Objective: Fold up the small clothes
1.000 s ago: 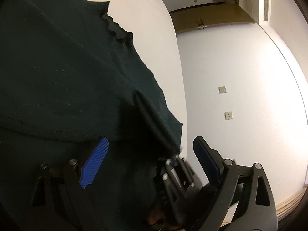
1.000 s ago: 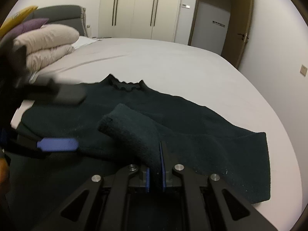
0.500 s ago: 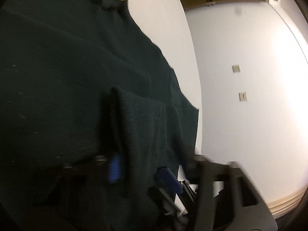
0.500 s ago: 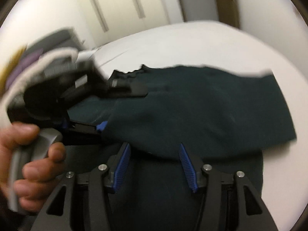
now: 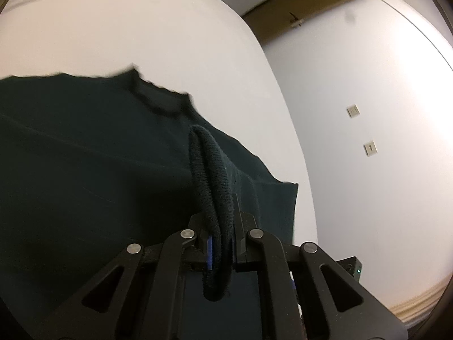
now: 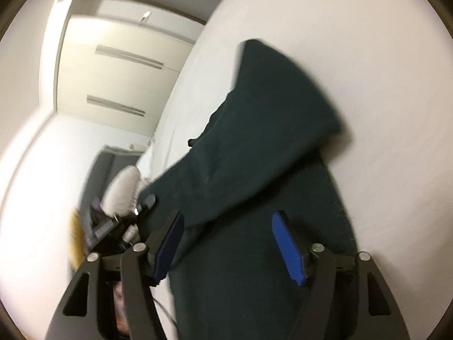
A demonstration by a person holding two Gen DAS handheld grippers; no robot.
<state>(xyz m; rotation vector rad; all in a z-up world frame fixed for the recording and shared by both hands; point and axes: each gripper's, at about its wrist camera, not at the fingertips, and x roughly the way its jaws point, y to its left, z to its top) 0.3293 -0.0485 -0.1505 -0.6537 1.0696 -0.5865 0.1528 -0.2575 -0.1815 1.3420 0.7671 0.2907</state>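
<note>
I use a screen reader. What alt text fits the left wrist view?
The left tongs are shut on a fold of a dark green sweater that lies on a white bed, with a white wall behind.

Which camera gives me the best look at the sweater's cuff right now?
The left wrist view: the ribbed cuff sits centred and sharp, pinched in the shut left tool. The right wrist view is blurred and shows only the dark sweater body, no clear cuff.

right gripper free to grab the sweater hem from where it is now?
Probably yes. The right gripper has just opened, its jaws wide with nothing pinched, and the dark green sweater lies right ahead of them. The left gripper only clamps a knit fold, off to the side.
</note>
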